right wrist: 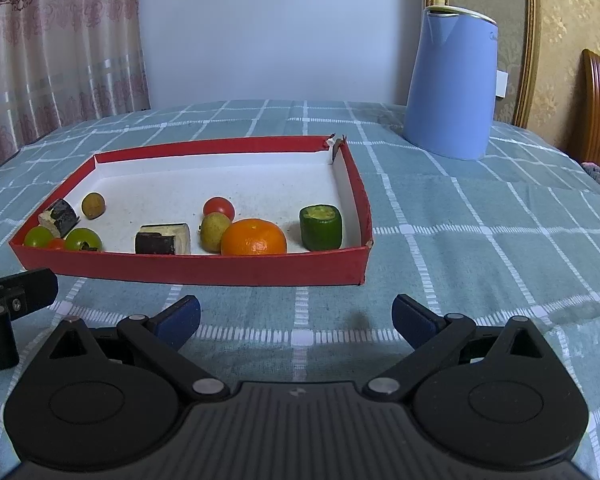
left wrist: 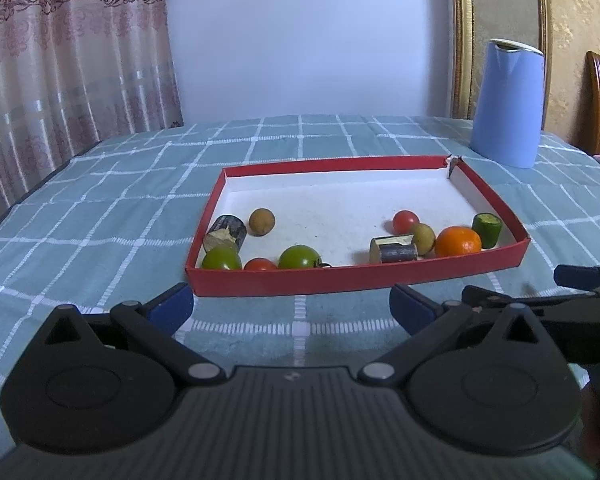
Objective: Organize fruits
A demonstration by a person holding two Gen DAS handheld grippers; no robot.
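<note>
A: Entry, fruit box. Shallow red box [left wrist: 284,280], white inside, far right corner torn. It lies on the checked teal tabletop cloth [left wrist: 100,208], long axis running left to right across both views.

B: Contents?

A: All crowded along the near wall. Left end: a dark-skinned cane piece [left wrist: 225,234] lying on its side, pale cut end toward the near-left corner; a brown round fruit [left wrist: 261,222] beside it; two green tomatoes [left wrist: 221,259] [left wrist: 299,257] with a small red tomato [left wrist: 260,265] between them.

B: Right end?

A: An orange [right wrist: 253,237], touching a yellow-green fruit [right wrist: 215,231], with a red cherry tomato [right wrist: 219,207] just behind. A second cane piece [right wrist: 163,239] lies flat, axis left-right, pale end to the right. A green cucumber stub [right wrist: 320,227] stands upright, cut face up, near the right wall.

B: Grippers?

A: Left gripper [left wrist: 292,306] and right gripper [right wrist: 296,314] both spread wide, holding nothing, low over the cloth just short of the box. A blue jug [right wrist: 450,84] stands behind, to the right.
</note>
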